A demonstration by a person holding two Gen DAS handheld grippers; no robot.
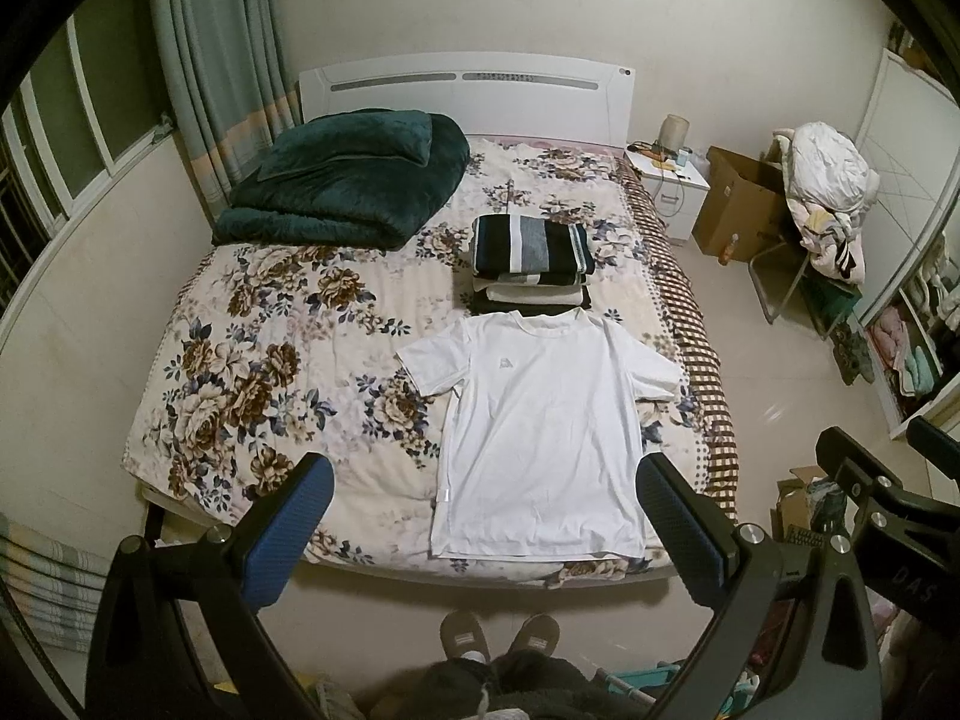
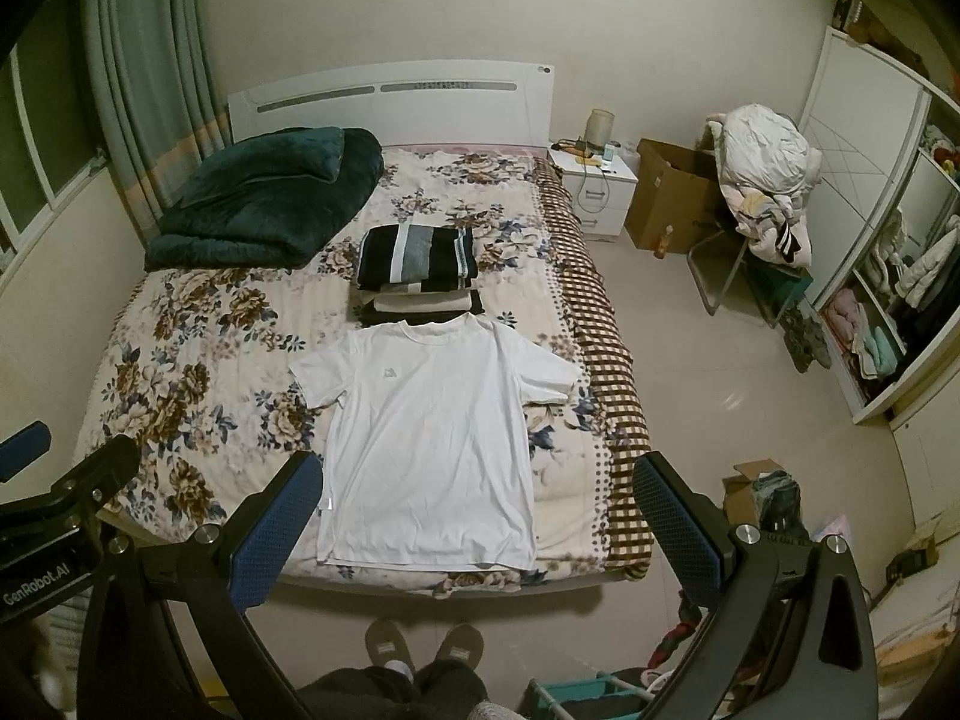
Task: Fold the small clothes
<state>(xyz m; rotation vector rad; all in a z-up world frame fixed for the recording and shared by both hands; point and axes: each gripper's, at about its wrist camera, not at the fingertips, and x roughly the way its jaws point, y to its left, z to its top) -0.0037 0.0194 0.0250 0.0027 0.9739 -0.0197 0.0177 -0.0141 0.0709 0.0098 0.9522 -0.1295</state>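
Both hand-held grippers, left [image 1: 483,531] and right [image 2: 477,525], hang wide apart and empty above the bed's [image 1: 288,324] foot. The white T-shirt [image 1: 540,426] lies flat ahead and below, collar away, long axis running away from the person; neither is clearly nearer.

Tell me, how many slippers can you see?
2. The left slipper and the right slipper sit side by side on the floor at the foot of the bed, on the person's feet. Others may be hidden under the bed.
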